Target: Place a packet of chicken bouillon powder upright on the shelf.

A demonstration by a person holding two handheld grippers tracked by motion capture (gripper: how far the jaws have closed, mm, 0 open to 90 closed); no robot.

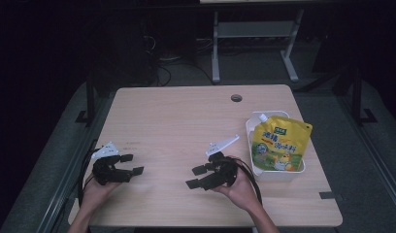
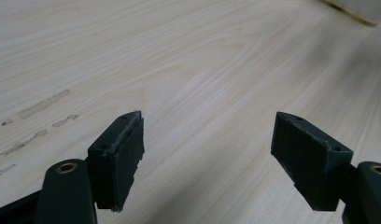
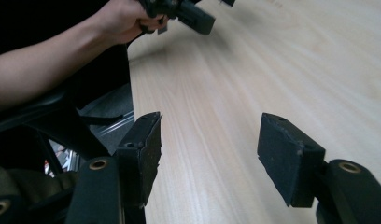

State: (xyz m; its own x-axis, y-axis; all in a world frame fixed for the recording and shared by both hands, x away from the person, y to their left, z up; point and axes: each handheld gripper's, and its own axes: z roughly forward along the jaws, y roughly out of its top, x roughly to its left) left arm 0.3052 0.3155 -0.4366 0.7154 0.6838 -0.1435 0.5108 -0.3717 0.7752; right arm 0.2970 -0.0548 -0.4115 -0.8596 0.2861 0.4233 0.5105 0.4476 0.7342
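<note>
A yellow spouted refill pouch (image 1: 278, 141) lies in a white tray (image 1: 258, 170) at the table's right side. My left gripper (image 1: 131, 164) rests low over the table's front left, jaws open with bare wood between them (image 2: 207, 154). My right gripper (image 1: 197, 177) sits near the front middle, just left of the tray, pointing left; its jaws stand wide open with nothing between them (image 3: 209, 158). In the right gripper view, the other hand (image 3: 118, 18) holding the left gripper (image 3: 188, 11) appears at the top.
The light wooden table (image 1: 186, 121) has a round cable hole (image 1: 236, 98) near its far edge. Faint smudges mark the wood (image 2: 39, 107) in the left gripper view. Desk legs and cables stand on the dark floor (image 1: 254, 48) beyond the table.
</note>
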